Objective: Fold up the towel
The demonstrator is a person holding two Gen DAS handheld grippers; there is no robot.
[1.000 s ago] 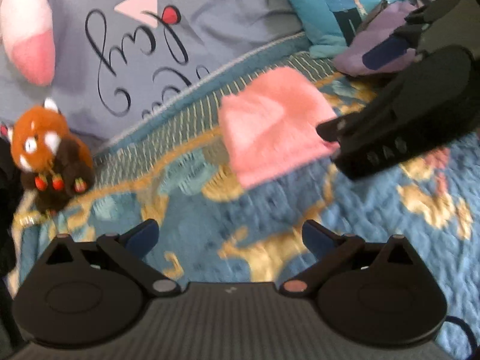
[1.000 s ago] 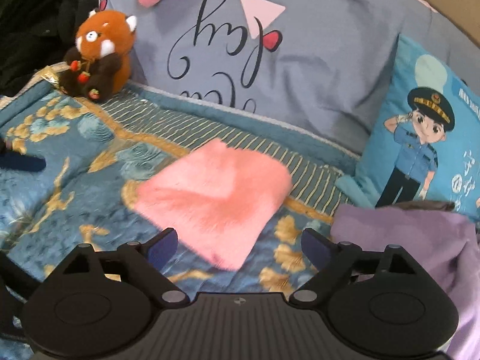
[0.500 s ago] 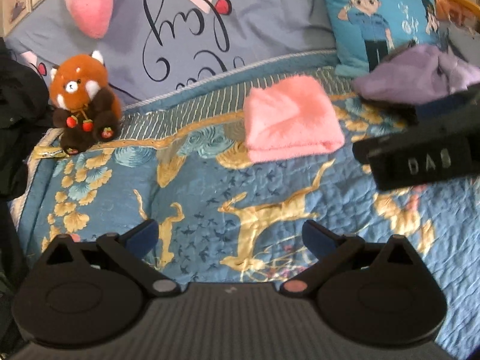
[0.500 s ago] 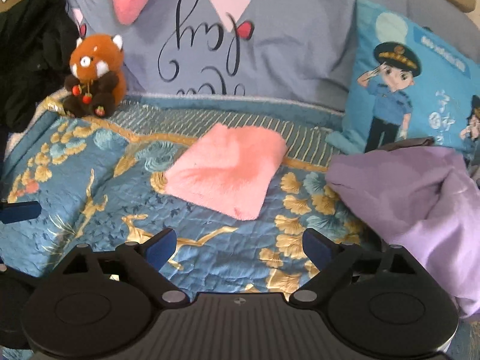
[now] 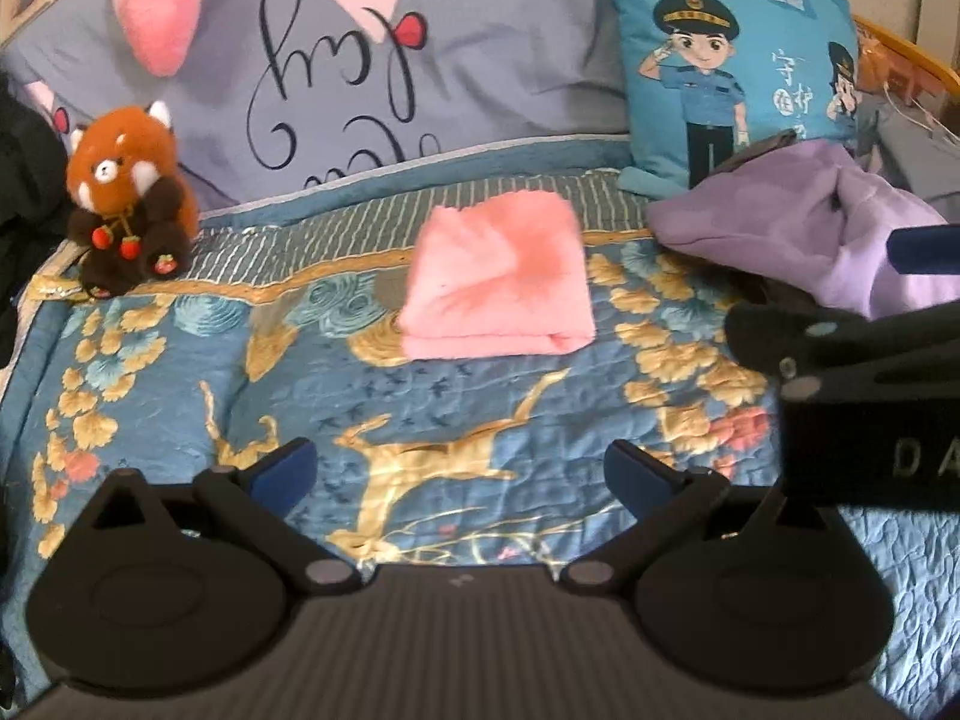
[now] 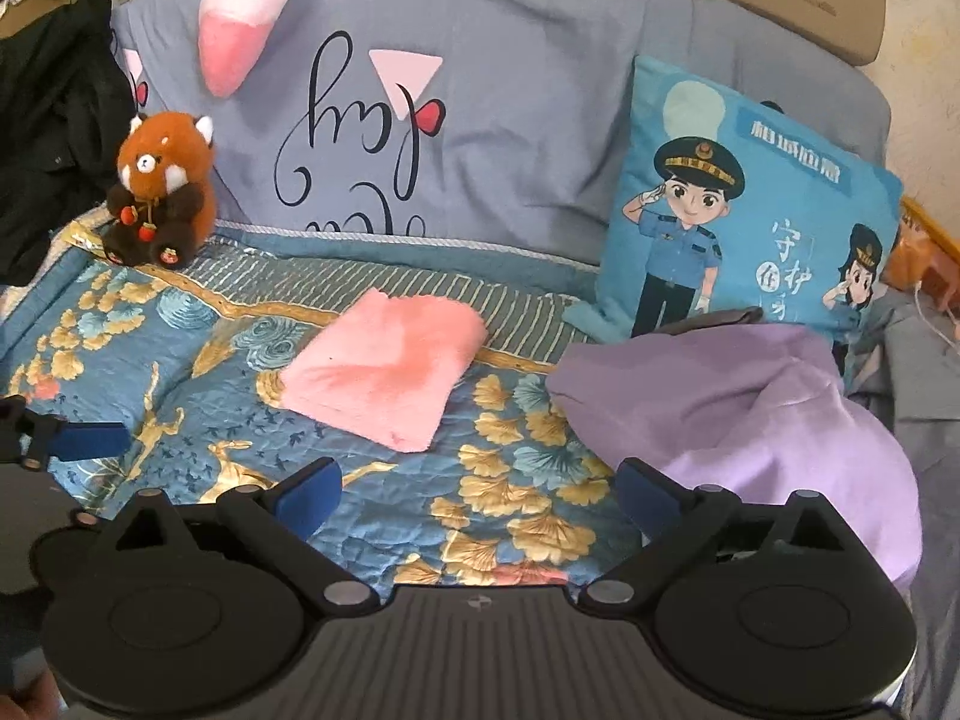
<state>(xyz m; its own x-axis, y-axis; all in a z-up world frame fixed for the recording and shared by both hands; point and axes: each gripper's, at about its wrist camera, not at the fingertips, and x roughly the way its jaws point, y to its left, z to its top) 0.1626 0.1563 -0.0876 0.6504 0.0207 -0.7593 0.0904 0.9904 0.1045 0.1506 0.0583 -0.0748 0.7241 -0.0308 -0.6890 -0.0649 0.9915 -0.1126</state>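
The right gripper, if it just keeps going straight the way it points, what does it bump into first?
Probably the blue patterned quilt: the open right gripper points slightly down at bare bedding. Beyond that lies the folded pink towel, a little left of its line. Depth is hard to judge in this fisheye view.

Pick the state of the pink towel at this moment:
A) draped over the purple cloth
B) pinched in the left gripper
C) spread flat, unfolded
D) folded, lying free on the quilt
D: the pink towel lies as a folded packet on the quilt, with the left gripper and right gripper open, apart from it.
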